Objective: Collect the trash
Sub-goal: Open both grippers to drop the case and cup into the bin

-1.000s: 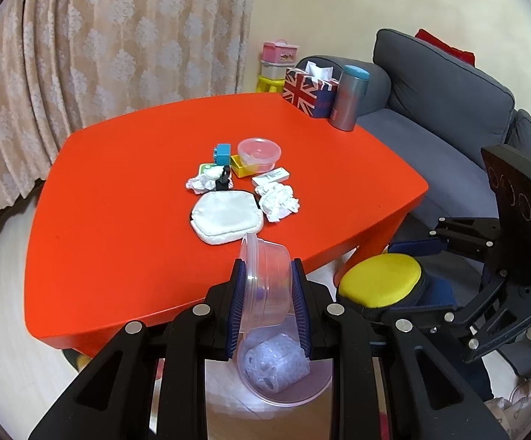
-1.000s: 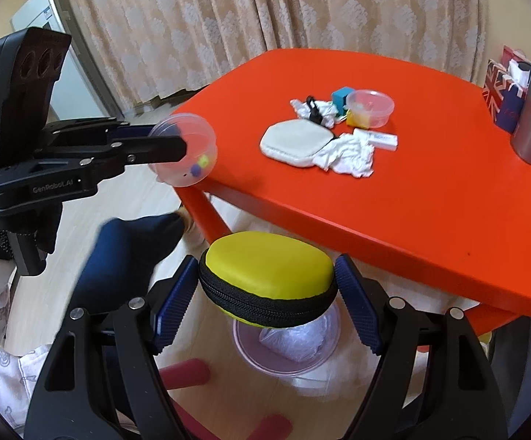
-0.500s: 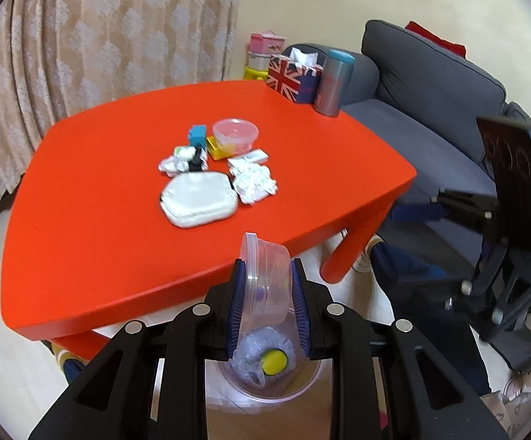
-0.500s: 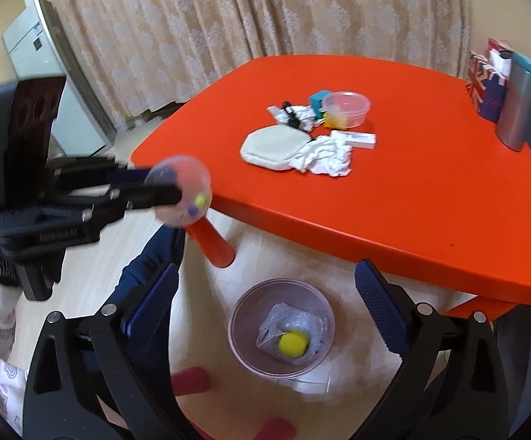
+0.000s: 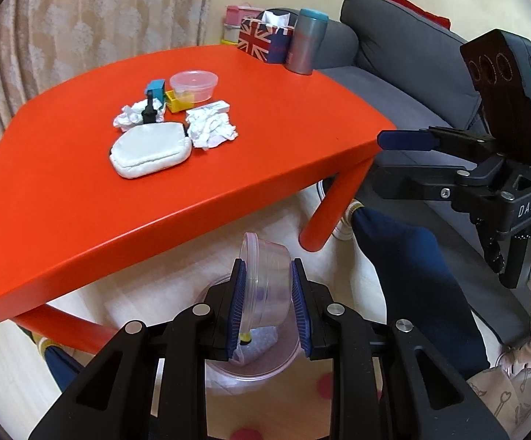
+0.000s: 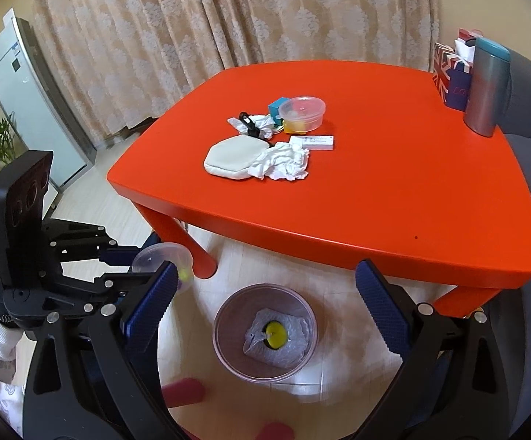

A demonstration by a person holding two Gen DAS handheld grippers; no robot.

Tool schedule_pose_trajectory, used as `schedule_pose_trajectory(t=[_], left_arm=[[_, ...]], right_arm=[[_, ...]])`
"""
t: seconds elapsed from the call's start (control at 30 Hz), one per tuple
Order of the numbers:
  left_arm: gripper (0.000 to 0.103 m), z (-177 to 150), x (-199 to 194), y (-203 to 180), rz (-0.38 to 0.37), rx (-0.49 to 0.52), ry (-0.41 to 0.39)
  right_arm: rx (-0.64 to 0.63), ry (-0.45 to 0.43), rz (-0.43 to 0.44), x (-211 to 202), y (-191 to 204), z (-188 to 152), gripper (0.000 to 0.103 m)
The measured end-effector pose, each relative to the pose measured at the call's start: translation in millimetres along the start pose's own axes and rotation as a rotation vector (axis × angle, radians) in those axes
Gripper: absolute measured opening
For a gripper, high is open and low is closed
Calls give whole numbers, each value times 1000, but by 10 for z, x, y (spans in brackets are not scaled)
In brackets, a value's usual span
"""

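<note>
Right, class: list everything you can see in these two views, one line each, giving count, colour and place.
Table: one, red, centre.
Pouch: one, white, on table.
Crumpled tissues: two, white, beside pouch.
Lidded tub: one, clear, on table.
Tissue box: one, flag print, far corner.
Flask: one, grey, beside tissue box.
Bin: one, clear, on floor, yellow item inside.
Clear container: one, in left gripper, jaws opening.
Right gripper: open, empty, above bin.

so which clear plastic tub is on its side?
The clear tub pinched in the left claw, tipped over the bin. The lidded tub sits upright on the red table.
</note>
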State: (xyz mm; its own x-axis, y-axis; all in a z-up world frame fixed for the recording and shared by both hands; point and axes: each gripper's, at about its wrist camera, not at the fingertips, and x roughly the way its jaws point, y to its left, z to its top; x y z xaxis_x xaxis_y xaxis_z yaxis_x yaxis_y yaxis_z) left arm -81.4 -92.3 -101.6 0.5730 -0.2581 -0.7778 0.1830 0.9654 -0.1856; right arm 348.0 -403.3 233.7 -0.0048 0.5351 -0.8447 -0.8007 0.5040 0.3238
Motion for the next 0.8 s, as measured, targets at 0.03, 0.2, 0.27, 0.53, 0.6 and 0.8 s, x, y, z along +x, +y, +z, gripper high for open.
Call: schedule_pose_trajectory(t=[0.03, 0.2, 0.27, 0.53, 0.6, 0.8], left_arm=[[37, 8, 1, -8, -2, 1, -2], [90, 33, -15, 13, 17, -25, -45], [95, 46, -20, 35, 25, -38, -51], [96, 50, -56, 153, 61, -70, -62], [96, 56, -81, 178, 63, -78, -69], [96, 114, -174, 238, 80, -85, -85]], right_arm=[[2, -1, -1, -5, -12, -2, 96], [12, -5, -7, -36, -59, -25, 96], [13, -6, -9, -42, -70, -32, 96], [16, 2, -3, -13, -70, -56, 99], [17, 6, 2, 7, -65, -56, 100], [14, 4, 8, 27, -50, -7, 100]])
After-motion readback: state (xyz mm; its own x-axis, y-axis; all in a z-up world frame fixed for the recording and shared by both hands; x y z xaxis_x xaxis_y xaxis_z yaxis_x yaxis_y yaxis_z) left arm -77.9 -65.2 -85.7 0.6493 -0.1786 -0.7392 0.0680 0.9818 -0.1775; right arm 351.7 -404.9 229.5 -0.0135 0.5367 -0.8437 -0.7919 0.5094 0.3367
